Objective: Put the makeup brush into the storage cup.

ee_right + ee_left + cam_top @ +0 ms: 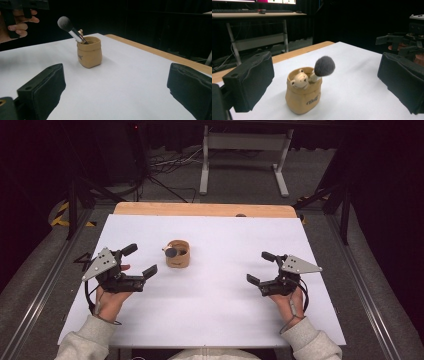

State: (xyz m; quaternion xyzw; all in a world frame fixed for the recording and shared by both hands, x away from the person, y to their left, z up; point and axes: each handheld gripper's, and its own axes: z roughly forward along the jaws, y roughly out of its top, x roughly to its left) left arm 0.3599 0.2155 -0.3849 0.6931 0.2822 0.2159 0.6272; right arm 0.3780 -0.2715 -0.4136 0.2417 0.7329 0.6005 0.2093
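Observation:
A small tan pot (178, 255) shaped like a sack stands upright on the white table (215, 295), left of centre. A makeup brush (323, 67) with a dark fluffy head leans out of the pot (302, 96), beside a little bear figure (299, 79) on its rim. In the right gripper view the brush (67, 27) tilts to the left out of the pot (89, 52). My left gripper (140, 260) rests open on the table, just left of the pot and apart from it. My right gripper (261, 268) lies open at the right, well away from the pot, with nothing between its jaws.
A wooden strip (205, 209) runs along the table's far edge. Beyond it stand a white metal frame (245, 155) and cables on the floor. Bare white surface lies between the two grippers and in front of the pot.

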